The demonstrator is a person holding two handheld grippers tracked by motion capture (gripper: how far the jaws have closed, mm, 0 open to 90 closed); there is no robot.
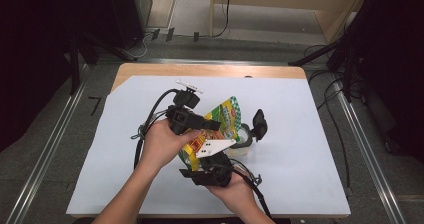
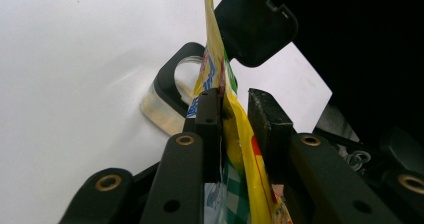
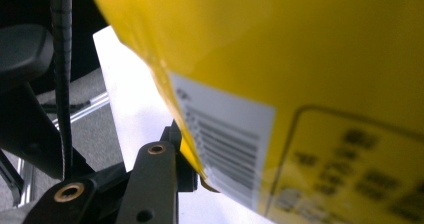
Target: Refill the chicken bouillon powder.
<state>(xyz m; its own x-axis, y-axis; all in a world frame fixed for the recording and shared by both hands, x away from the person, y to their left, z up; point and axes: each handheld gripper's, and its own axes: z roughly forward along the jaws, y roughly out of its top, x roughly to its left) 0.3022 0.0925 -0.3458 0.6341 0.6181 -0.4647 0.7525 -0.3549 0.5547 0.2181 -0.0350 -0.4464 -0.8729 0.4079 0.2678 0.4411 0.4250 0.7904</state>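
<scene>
A yellow and green snack bag (image 1: 227, 116) is held up over the table between both hands. My left gripper (image 1: 211, 126) comes at it from the left. In the left gripper view the bag (image 2: 239, 134) stands edge-on between the two jaws, whose pads press its sides, so my left gripper (image 2: 232, 101) is shut on it. My right gripper (image 1: 207, 156), under its grey plate, holds the bag's lower end from the near side. In the right gripper view the barcode side of the bag (image 3: 300, 59) lies against the left finger (image 3: 160, 169) and hides the other one.
A clear container with a black rim (image 1: 243, 141) lies on the white sheet (image 1: 310, 149) just right of the bag, its black hinged lid (image 1: 259, 124) flipped open. In the left gripper view the container (image 2: 167, 91) and lid (image 2: 255, 24) sit behind the bag. Cables trail from both grippers.
</scene>
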